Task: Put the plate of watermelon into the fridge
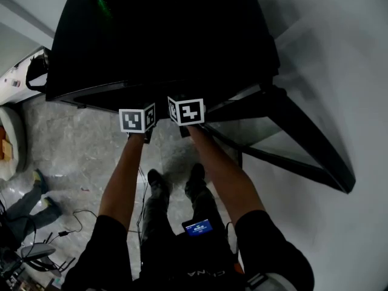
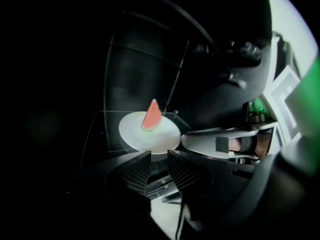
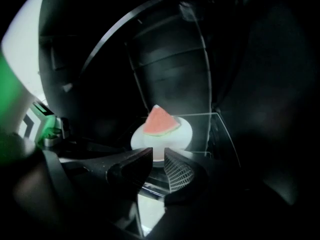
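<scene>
A white plate [image 2: 134, 134] with one red watermelon wedge [image 2: 151, 115] rests on a glass shelf [image 2: 97, 129] inside the dark fridge [image 1: 163, 35]. My left gripper [image 2: 159, 156] is just short of the plate's near rim, jaws a small gap apart with nothing pinched. From the right gripper view, the plate [image 3: 185, 132] and wedge [image 3: 161, 121] sit right ahead of my right gripper [image 3: 158, 155], which is also slightly open at the rim. In the head view both marker cubes [image 1: 138, 120] [image 1: 187, 111] sit side by side at the fridge's front edge; the jaws are hidden in the dark.
The fridge door [image 1: 303, 144] stands open to the right, against a white wall [image 1: 339, 53]. A green bottle [image 2: 257, 106] shows in the door side. Cables [image 1: 73, 223] lie on the grey floor, and a person's legs [image 1: 30, 202] show at lower left.
</scene>
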{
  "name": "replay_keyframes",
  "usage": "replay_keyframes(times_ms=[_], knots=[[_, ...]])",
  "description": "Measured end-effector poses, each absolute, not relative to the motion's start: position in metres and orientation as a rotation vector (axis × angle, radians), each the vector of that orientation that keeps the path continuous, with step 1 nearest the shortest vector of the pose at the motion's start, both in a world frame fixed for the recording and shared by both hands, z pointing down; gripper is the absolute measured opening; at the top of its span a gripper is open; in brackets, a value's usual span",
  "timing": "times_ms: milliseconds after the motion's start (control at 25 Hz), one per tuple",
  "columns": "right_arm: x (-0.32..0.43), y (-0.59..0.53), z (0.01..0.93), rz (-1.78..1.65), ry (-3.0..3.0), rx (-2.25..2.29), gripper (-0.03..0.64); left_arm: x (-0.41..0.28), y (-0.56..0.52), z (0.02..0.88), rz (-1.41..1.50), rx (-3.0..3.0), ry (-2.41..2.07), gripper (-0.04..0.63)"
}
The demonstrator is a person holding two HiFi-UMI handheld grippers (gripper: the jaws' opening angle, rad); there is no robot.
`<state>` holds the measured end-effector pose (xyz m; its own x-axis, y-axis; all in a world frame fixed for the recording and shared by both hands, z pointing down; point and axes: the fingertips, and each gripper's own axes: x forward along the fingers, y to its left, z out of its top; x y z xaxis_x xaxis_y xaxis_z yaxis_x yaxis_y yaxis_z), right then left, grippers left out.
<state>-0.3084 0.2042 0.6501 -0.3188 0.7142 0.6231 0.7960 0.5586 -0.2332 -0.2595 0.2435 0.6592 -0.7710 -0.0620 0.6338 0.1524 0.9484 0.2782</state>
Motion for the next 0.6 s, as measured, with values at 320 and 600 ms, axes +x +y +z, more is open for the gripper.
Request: replay_keyframes(times_ms=[320, 600], knots=[[-0.274, 0.177, 0.609, -0.089, -2.083, -1.333, 0.078, -0.233, 0.205, 0.563, -0.279, 0.070, -2.761, 0.037], [-0.229, 0.167, 0.548, -0.022, -2.018, -1.392, 0.078, -0.191, 0.197, 0.503, -0.078, 0.139, -2.744, 0.037]])
